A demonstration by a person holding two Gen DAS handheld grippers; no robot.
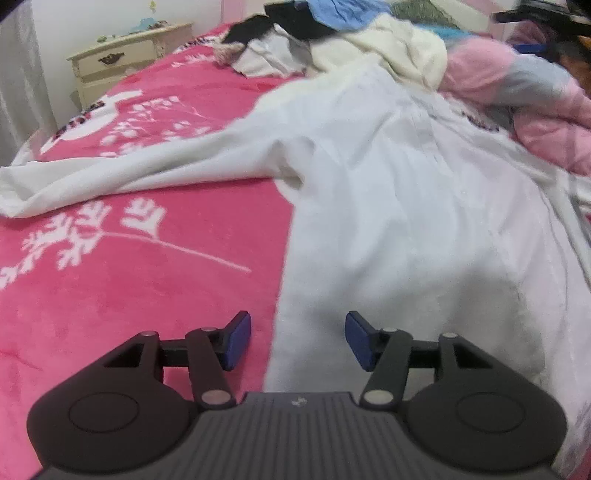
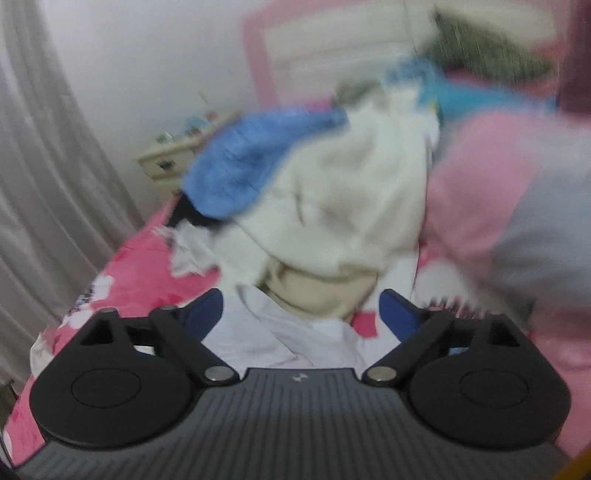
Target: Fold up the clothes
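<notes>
A white long-sleeved garment (image 1: 388, 192) lies spread on the pink flowered blanket (image 1: 129, 295), one sleeve (image 1: 122, 173) stretched out to the left. My left gripper (image 1: 298, 339) hovers open over the garment's near left edge, its blue pads (image 1: 238, 339) clear of the cloth. In the blurred right wrist view, my right gripper (image 2: 303, 314) stands wide open above the white garment (image 2: 295, 339), with nothing pressed between its pads. It faces a cream sweater (image 2: 332, 206).
A heap of clothes fills the far end of the bed: cream sweater (image 1: 402, 48), blue cloth (image 1: 343, 13), black pieces (image 1: 258, 27), a pink and grey garment (image 1: 517, 81). A cream nightstand (image 1: 122, 59) and a grey curtain (image 2: 44, 184) stand at the left.
</notes>
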